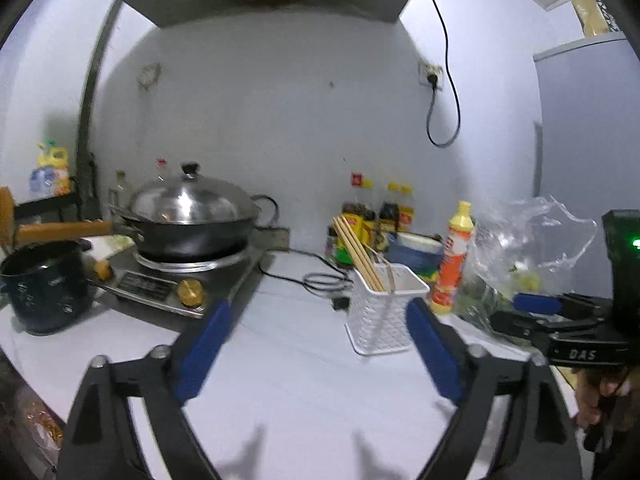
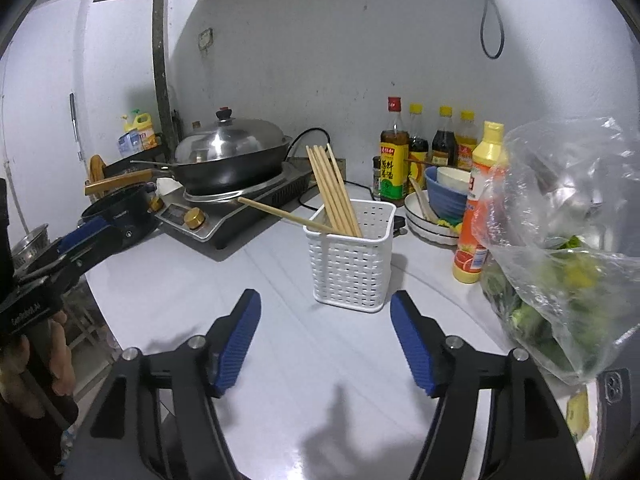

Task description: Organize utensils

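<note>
Clearly my left fingers [image 1: 316, 344] and right fingers [image 2: 326, 344] gape empty above the white desk [image 2: 280, 360], while light, stiff, slippery bamboo chopsticks [image 2: 334, 192] lean in the white perforated plastic basket [image 2: 352, 256], best pinched mid-shaft.

Chopsticks [image 2: 334, 196] lean in a white basket [image 2: 350, 260] beyond the right gripper [image 2: 325, 344], jaws apart.

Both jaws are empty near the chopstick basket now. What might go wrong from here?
1. One chopstick leans far out over the basket rim toward the stove; a nudge may flip it out.
2. The basket looks light; brushing it with the right gripper might tip it.
3. The bottle stands close beside it.
</note>
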